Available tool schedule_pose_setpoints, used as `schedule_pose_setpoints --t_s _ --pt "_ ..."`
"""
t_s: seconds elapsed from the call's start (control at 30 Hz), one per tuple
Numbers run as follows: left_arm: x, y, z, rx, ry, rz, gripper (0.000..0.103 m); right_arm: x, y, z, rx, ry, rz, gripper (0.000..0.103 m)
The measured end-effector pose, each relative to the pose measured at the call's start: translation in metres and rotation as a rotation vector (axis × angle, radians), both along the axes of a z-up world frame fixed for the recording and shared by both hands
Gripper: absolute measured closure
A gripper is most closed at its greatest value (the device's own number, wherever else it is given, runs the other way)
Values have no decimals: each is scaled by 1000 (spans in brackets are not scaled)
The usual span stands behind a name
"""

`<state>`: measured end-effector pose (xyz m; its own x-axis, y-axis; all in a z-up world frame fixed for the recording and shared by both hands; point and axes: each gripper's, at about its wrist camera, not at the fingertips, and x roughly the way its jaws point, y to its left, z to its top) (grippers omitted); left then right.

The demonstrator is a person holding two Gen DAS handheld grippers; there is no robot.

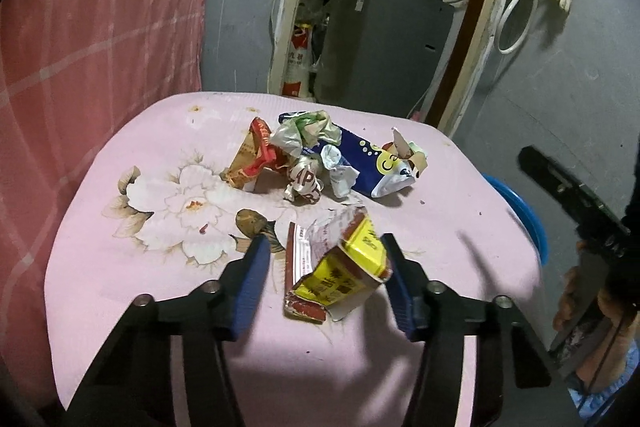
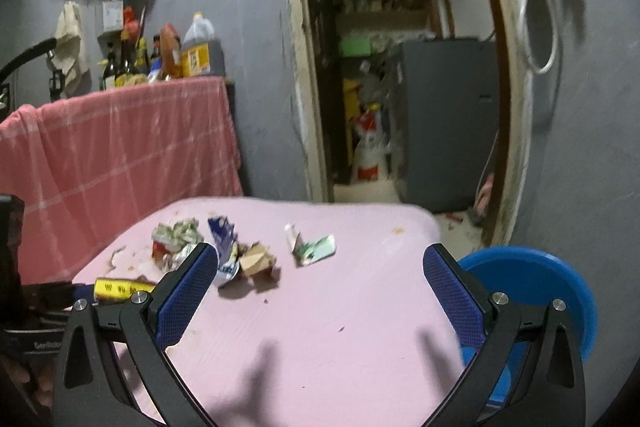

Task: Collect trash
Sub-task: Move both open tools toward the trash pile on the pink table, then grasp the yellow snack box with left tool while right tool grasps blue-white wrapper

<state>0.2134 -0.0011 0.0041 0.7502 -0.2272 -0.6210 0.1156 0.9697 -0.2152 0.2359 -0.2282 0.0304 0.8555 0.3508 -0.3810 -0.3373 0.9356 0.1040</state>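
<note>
**Left gripper around the yellow carton**

Your left gripper (image 1: 326,277) stands half spread, the crushed yellow carton (image 1: 340,271) between its pads, right pad touching. Your right gripper (image 2: 320,287) is wide apart, empty. Beyond the carton lies the trash pile (image 1: 320,159) on the pink table (image 1: 120,267).

Likely a home kitchen — oil jug (image 2: 199,45), bottles (image 2: 120,61).

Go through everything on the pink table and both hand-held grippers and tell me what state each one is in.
Left hand-held gripper: partly closed around the yellow box, right pad touching, left pad apart.
Right hand-held gripper: open, empty.
Yellow box: torn, crushed, between the left pads.
Blue packet: crumpled, lying flat.
Red wrapper: crumpled.
Green-and-white wrapper: crumpled, lying apart.
Blue basin: beside the table's edge.
</note>
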Motion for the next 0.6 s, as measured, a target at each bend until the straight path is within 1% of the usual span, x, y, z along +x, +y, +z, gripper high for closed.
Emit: schedule_pose_setpoints --t_s 0.03,0.1,0.23,0.43,0.53,0.6 --pt "0 2 0 0 1 0 60 3 3 -2 -3 14 11 0" --pt "0 3 0 9 -1 1 68 7 7 -4 -6 33 34 0" --pt "1 11 1 -10 -4 12 72 18 21 -9 -17 73 93 0" --pt "4 29 4 -57 -3 58 73 36 33 -10 6 110 175 1" --pt "7 40 6 -71 -7 89 76 46 41 -11 27 136 214 20" --pt "7 42 9 -72 -14 101 78 53 47 -14 33 164 246 37"
